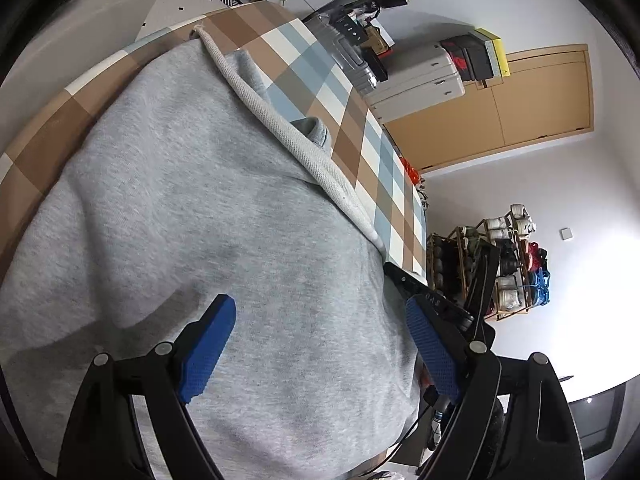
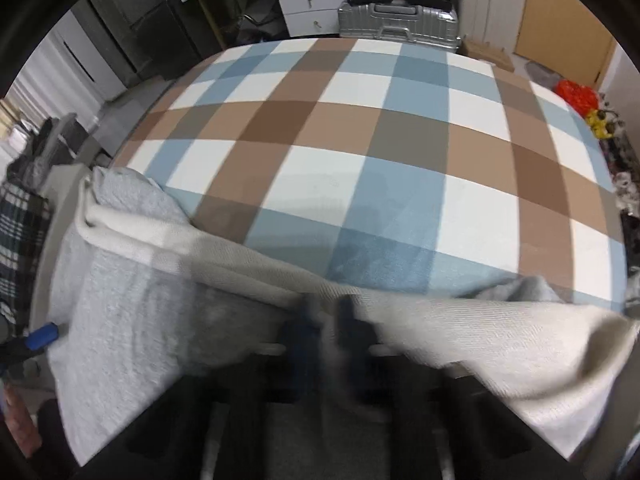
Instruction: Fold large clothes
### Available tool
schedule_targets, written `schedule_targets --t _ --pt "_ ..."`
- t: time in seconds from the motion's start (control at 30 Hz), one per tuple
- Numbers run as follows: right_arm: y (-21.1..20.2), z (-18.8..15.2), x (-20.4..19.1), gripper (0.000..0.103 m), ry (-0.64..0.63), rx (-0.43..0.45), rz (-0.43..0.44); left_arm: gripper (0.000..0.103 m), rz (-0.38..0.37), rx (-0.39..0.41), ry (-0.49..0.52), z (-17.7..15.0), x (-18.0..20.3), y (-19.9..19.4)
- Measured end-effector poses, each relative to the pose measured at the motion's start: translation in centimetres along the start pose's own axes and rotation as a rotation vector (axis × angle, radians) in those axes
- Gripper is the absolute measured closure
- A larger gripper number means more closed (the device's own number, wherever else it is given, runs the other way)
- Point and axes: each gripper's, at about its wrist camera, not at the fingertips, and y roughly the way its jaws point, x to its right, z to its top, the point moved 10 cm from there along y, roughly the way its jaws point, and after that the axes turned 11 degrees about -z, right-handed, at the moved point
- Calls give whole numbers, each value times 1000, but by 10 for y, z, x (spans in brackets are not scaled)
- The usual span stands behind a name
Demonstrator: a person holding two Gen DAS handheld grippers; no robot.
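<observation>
Grey sweatshirt lies on the checked bed cover. Left gripper spread wide over the sweatshirt body, holding nothing. Right gripper pinched tight on the cream ribbed hem, view blurred.

Bed: checked blanket in brown, blue and white covers it.
On the blanket: grey sweatshirt, spread at its near edge.

Black gripper frames w/ silver screws, blue textured pads.
</observation>
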Motion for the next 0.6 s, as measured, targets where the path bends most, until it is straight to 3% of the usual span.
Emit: schedule_targets --t 0.17,0.4,0.47,0.53,0.6 --pt "-4 12 -5 97 -1 64 -62 19 2 -18 10 -4 4 4" --pt "-19 49 15 98 107 138 -116 19 12 -38 22 -9 5 8" --pt "-13 53 29 103 128 127 -189 19 19 -32 27 -8 5 7" --pt "0 49 46 99 173 49 -236 19 22 -24 27 -6 5 6" --pt "7 42 52 99 224 -17 -193 19 18 -19 19 -5 4 3"
